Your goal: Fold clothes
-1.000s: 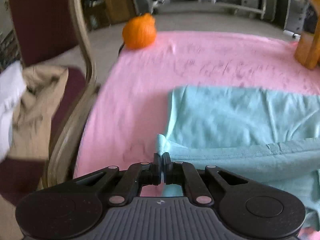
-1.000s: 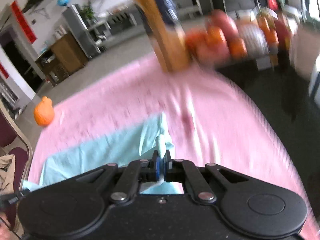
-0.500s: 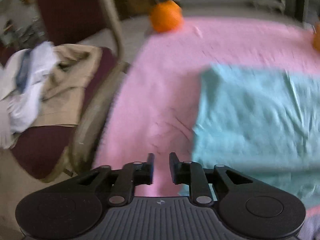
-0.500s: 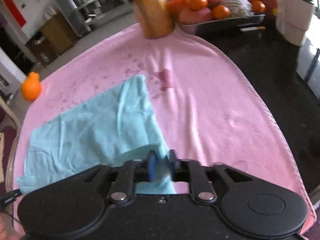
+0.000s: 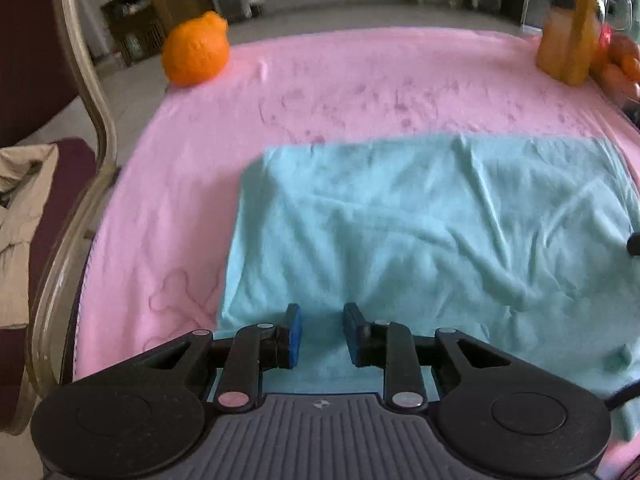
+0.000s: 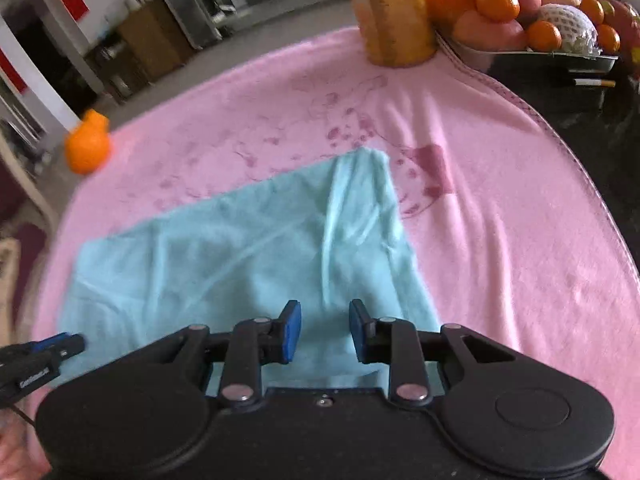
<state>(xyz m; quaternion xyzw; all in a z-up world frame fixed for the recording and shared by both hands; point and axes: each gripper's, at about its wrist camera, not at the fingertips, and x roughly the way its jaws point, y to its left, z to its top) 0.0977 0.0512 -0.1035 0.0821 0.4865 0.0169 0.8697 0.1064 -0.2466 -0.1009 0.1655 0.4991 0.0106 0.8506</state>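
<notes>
The light blue-green cloth (image 5: pixel 420 232) lies spread flat on the pink blanket (image 5: pixel 192 168), roughly rectangular, its far edge straight and its near part running under both grippers. It is soft and thin, crossed by shallow wrinkles that fan out from the middle, with one longer ridge running up toward its far right corner in the right wrist view (image 6: pixel 340 208). Its left edge looks slightly thickened, as if doubled over, though I cannot be sure of the layers. The left gripper (image 5: pixel 322 334) hangs over the cloth's near left part, its blue-padded jaws opening, a narrow gap between them, with cloth seen below the gap but nothing pinched between the pads. The right gripper (image 6: pixel 324 330) hovers over the near right corner of the cloth, jaws parted by a similar narrow gap and gripping nothing. The blanket beneath carries faint darker pink printed figures. At its far left corner sits an orange fruit (image 5: pixel 195 54), well apart from the cloth; at the far right stands a yellow-orange bottle (image 6: pixel 394 12), and just beside it a tray of fruit (image 6: pixel 528 52) on a dark tabletop. To the left of the blanket a chair (image 5: pixel 86 128) holds a heap of beige fabric (image 5: pixel 20 208).
</notes>
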